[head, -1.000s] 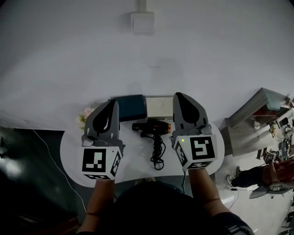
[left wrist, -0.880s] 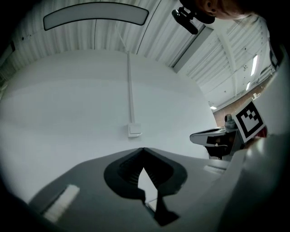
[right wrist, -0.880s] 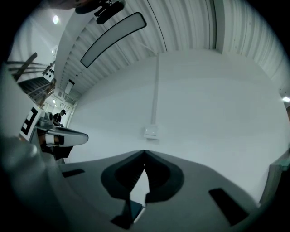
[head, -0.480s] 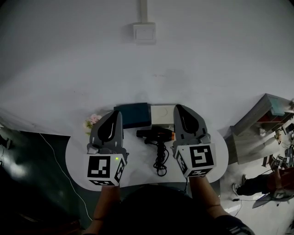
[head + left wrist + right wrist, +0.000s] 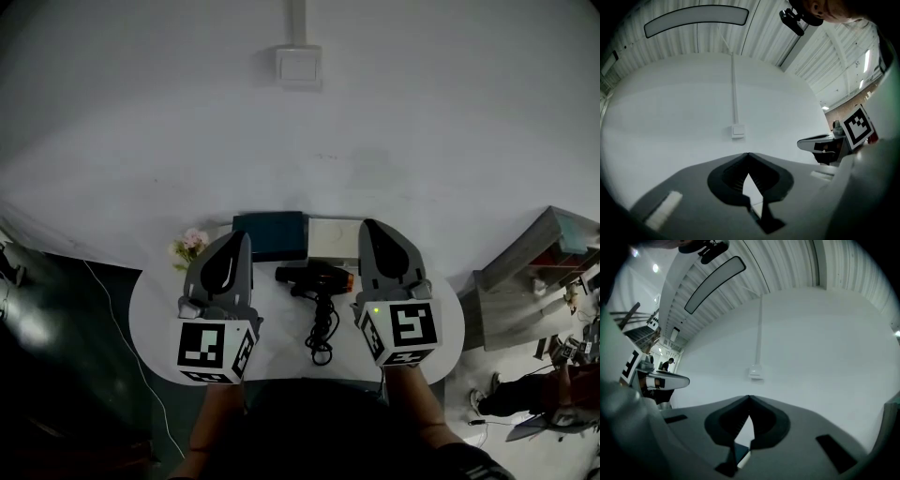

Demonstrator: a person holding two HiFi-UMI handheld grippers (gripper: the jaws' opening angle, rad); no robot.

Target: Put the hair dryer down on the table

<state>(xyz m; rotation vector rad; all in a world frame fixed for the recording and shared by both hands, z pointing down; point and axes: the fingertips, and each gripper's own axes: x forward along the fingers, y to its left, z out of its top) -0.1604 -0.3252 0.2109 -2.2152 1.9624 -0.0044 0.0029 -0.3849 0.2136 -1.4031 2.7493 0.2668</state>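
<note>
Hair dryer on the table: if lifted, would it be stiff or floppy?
The hair dryer looks hard-shelled, so probably rigid. Its cord lies in loose loops, so it would likely dangle and drag. Lying flat on the table, it seems unlikely to tip.

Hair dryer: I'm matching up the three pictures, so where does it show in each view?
Head view: the hair dryer lies on the table, lower centre of the picture, its cord trailing toward the person.
Left gripper view: not in it; the camera looks up at the wall.
Right gripper view: not in it; again only the wall.
Shared landmark: the white wall box, top centre in the head view, mid-picture in the left and right gripper views.
</note>
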